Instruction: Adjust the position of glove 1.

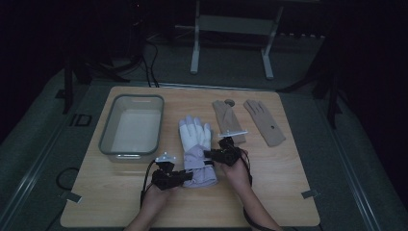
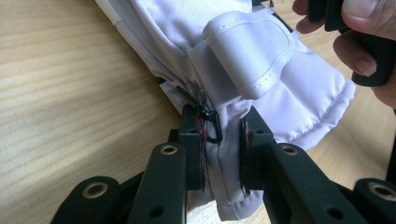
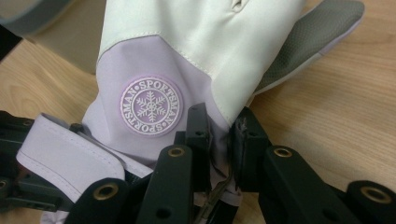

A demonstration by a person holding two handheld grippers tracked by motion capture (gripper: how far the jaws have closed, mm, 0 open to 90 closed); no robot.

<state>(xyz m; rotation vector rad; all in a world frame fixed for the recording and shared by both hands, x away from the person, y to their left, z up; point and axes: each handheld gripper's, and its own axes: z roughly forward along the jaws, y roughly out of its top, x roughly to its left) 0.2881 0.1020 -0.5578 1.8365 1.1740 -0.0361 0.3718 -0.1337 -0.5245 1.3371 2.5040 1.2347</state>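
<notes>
- Lilac and white fabric makes up the ski glove (image 1: 196,149) lying mid-table, fingers pointing away from the person and cuff toward them.
- The left gripper (image 1: 188,176) comes at the cuff from the left; in the left gripper view (image 2: 222,154) its two black jaws stand narrow, pinching a fold of the lilac cuff edge, with a small black clip (image 2: 208,122) just beside the left jaw.
- A lilac stitched wrist strap (image 2: 252,51) curls up over the cuff just above that pinch.
- The right gripper (image 1: 208,155) meets the glove's right side; in the right gripper view (image 3: 219,154) its jaws are narrow too, clamped on the lilac cloth near the cuff, just right of a round snowflake badge (image 3: 151,106) reading SPORTSMAN.
- A grey textured thumb (image 3: 308,35) sticks out toward the upper right of that view.
- The person's right hand (image 1: 235,169) wraps its gripper's handle; fingers (image 2: 362,42) of it show at the top right of the left gripper view.
- A clear plastic tub (image 1: 108,126) sits to the glove's left, near but apart.
- Two tan knit gloves lie flat beyond and to the right: one (image 1: 228,120) just past the right gripper, the other (image 1: 264,122) farther right, well apart from the ski glove.
- The wooden table (image 1: 288,192) is bare near its front edge.
</notes>
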